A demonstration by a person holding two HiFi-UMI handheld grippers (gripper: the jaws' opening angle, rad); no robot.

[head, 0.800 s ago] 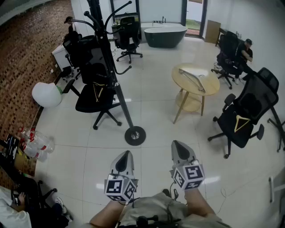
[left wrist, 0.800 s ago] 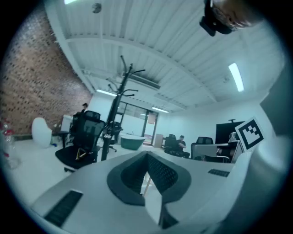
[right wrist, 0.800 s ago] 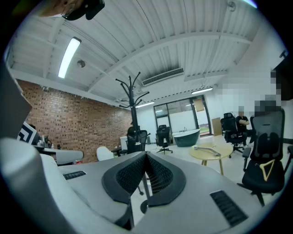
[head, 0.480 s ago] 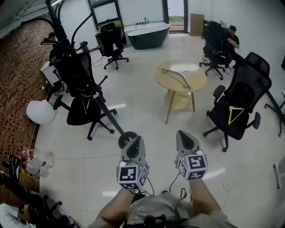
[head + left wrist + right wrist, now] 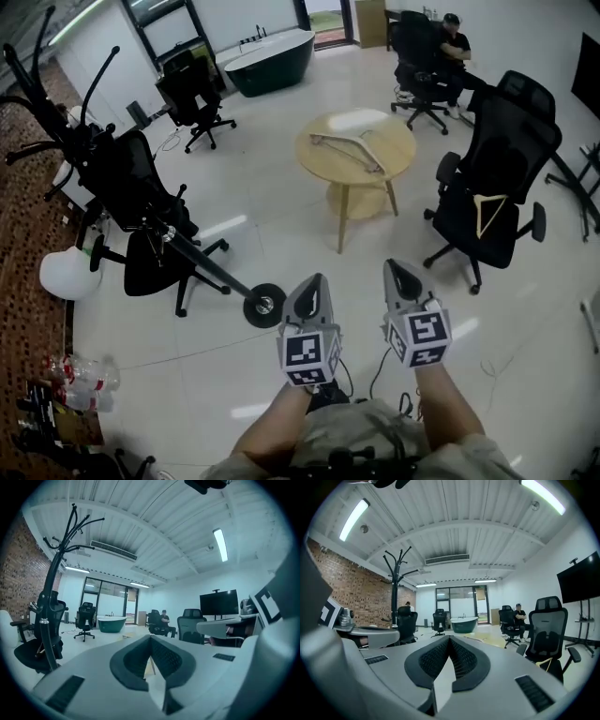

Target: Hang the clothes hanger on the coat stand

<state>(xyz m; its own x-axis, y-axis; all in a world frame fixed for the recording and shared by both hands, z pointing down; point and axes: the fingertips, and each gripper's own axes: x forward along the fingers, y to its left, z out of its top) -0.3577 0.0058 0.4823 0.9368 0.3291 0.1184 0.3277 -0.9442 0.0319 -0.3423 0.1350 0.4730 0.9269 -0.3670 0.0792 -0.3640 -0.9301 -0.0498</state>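
Note:
A pale wooden clothes hanger [image 5: 347, 152] lies flat on the round wooden table [image 5: 392, 150] ahead of me. The black coat stand [image 5: 178, 248] rises at the left from its round base [image 5: 265, 305], and its hooks [image 5: 77, 524] are bare. The left gripper [image 5: 312, 281] and right gripper [image 5: 397, 269] are side by side low in the head view, well short of the table. Both are shut and empty. In the left gripper view the pads [image 5: 159, 656] meet, and in the right gripper view [image 5: 450, 641] they also meet.
Black office chairs stand at the right of the table [image 5: 492, 187], by the coat stand [image 5: 141, 216] and further back [image 5: 192, 94]. A dark green bathtub [image 5: 267, 61] and a seated person [image 5: 450, 42] are at the far end. Bottles [image 5: 80, 373] lie near the brick wall.
The view has swung from the coat stand toward the table, which has come nearer. The coat stand has slid to the left. Both grippers sit higher in the picture and stay shut.

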